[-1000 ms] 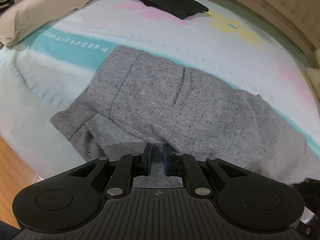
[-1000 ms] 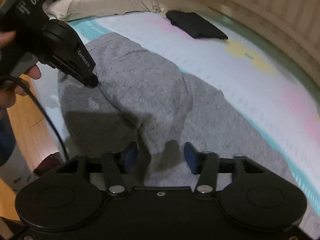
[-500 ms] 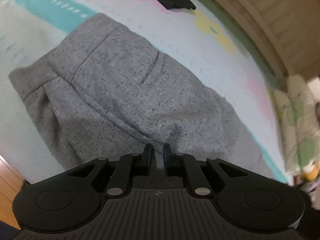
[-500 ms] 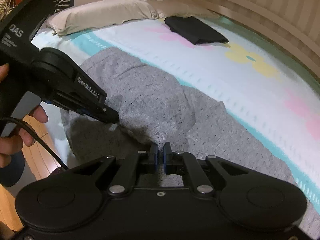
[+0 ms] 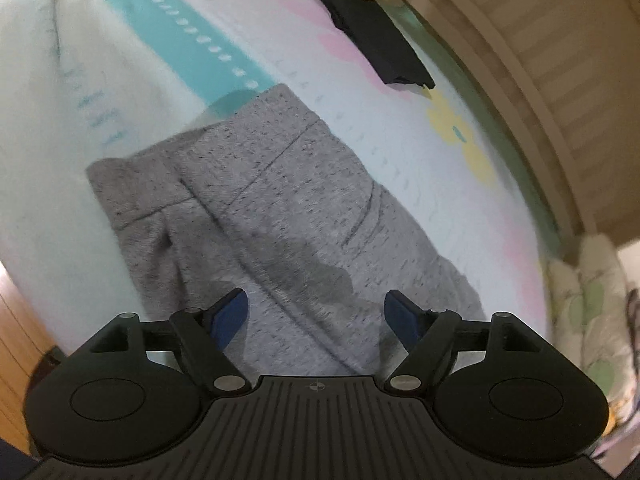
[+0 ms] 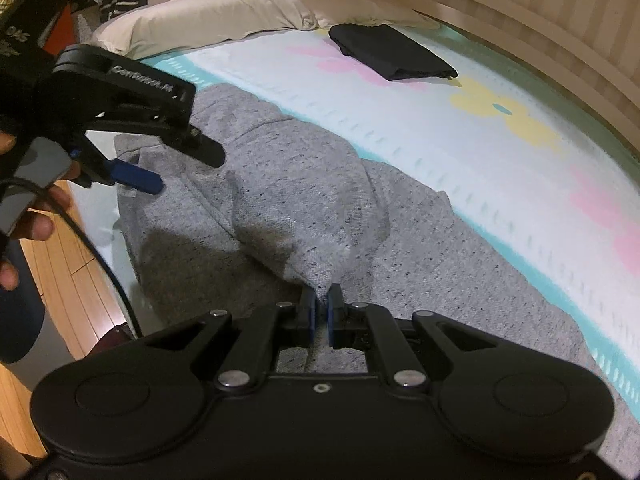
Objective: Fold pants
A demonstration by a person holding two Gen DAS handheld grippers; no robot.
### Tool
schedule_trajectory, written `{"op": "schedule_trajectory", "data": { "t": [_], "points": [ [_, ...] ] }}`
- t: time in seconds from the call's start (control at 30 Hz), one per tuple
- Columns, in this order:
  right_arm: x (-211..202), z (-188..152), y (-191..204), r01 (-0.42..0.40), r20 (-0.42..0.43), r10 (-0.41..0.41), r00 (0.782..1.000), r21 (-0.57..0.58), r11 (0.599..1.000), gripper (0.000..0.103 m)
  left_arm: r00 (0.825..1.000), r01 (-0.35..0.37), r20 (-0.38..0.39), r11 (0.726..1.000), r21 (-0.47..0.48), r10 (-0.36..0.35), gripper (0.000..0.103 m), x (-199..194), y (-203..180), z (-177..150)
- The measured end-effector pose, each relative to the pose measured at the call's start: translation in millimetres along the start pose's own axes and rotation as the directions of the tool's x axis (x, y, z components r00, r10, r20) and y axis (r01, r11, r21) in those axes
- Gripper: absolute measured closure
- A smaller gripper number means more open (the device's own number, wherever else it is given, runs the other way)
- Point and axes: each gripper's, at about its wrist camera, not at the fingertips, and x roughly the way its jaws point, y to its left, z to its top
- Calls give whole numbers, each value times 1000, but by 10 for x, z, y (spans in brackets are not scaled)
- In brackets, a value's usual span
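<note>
Grey pants [image 6: 304, 200] run under right tongs [image 6: 321, 312], pinched fold hidden.

Pants [image 5: 288, 208]: heather grey, flecked with darker specks throughout, darker seam lines visible.

Bed sheet [image 6: 460, 128]: white ground, a turquoise band carrying a row of small white dashes, pale pink and pale yellow flower shapes; the yellow flower has a turquoise centre.

Folded garment [image 6: 394, 52] toward the far edge of the bed: solid black, no pattern discernible.

Pillow [image 6: 208, 20] at the head edge: plain beige.

Left gripper [image 5: 316, 312]: black body, blue finger pads [image 5: 230, 314].

Right gripper [image 6: 321, 312]: black body, blue pads.

Floor [image 6: 76, 276]: orange-brown wood planks.

Bedding [image 5: 584, 292] at the foot edge: cream with green leaf print.
</note>
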Motion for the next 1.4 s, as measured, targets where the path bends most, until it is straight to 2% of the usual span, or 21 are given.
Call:
{"op": "schedule_trajectory", "data": {
  "t": [0.2,0.3,0.33,0.37,0.4,0.43,0.5,0.63,0.73,0.87,0.93,0.97,1.0,1.1,1.2,1.3,1.4],
  "points": [
    [-5,-18,12,1,5,-1,1000,-6,1000,93,1000,10,9,999,-32,-10,27,207,-91,81],
    [-10,-24,13,2,8,-2,1000,-9,1000,93,999,-35,28,999,-34,36,33,281,-134,120],
    [-7,-26,13,1,7,-1,1000,-10,1000,93,996,-78,37,997,-26,79,53,297,-175,130],
    [-4,-31,16,2,7,-1,1000,-11,1000,93,991,-122,47,992,-12,123,66,287,-204,126],
    [-3,-35,18,2,7,-2,1000,-12,1000,93,989,-138,51,990,11,137,68,293,-233,130],
    [-1,-39,24,4,6,-4,1000,-16,1000,93,990,-135,53,990,29,133,77,284,-246,128],
    [-3,-37,34,5,7,-5,1000,-19,1000,93,990,-125,74,991,48,121,83,204,-282,127],
    [-100,-26,62,22,44,-20,999,-34,999,94,982,-164,125,972,170,144,84,-168,-500,135],
    [-296,4,105,-7,90,11,996,-39,999,92,979,-185,131,952,243,156,84,-432,-524,166],
    [-385,-18,289,-55,90,63,994,-98,994,90,972,-233,75,941,244,221,83,-450,-293,136],
    [-303,-71,415,-71,52,79,995,-140,988,90,964,-260,12,938,227,264,79,-300,-145,107],
    [-221,-111,490,-80,17,84,996,-172,982,90,954,-282,-32,928,243,299,77,-172,-86,93],
    [-145,-149,544,-79,-9,78,997,-195,978,90,949,-294,-36,923,249,312,74,-106,-52,74],
    [60,-272,664,-73,-72,57,996,-250,965,85,948,-303,-12,913,272,318,71,-126,-94,72],
    [-19,-277,673,-74,-49,63,997,-268,961,79,947,-313,16,909,276,321,72,-331,-158,94],
    [-186,-205,528,-116,-19,115,993,-186,976,63,940,-338,57,893,297,337,73,-562,-245,87],
    [-309,-149,323,-116,25,118,993,-87,989,60,932,-362,129,868,340,338,73,-727,-387,105]
  ]
}}
